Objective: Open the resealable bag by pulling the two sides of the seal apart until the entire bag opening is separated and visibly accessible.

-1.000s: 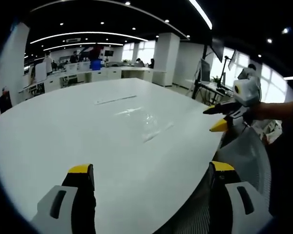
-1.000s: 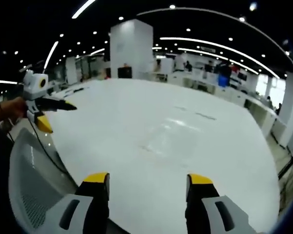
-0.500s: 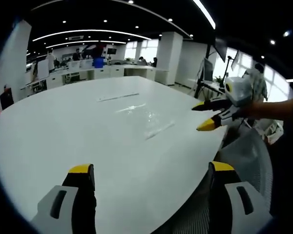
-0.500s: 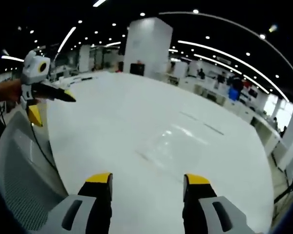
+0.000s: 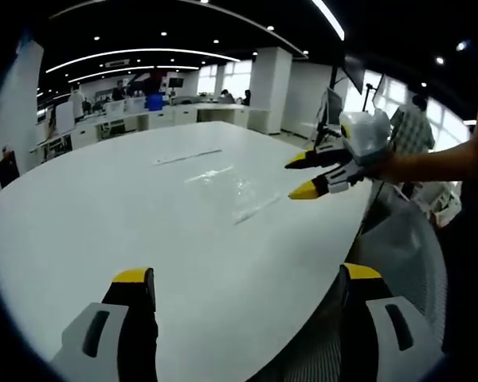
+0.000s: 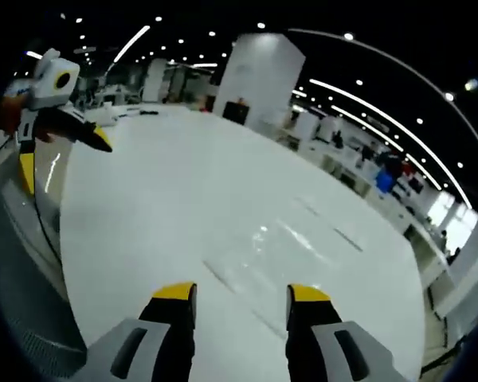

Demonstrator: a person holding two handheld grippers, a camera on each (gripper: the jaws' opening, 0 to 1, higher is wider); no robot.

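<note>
Clear bag [image 5: 239, 191] flat on white table [image 5: 103, 215], mid-table, seal strip toward near edge, right gripper [image 5: 301, 175] above table just beside bag, jaws apart, nothing held, left gripper [image 5: 243, 282] low over near edge, jaws wide, empty, grey chair [image 5: 398, 239] beside table.

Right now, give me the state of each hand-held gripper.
Left hand-held gripper: open, holding nothing, above the table.
Right hand-held gripper: open, holding nothing, near the clear bag.
</note>
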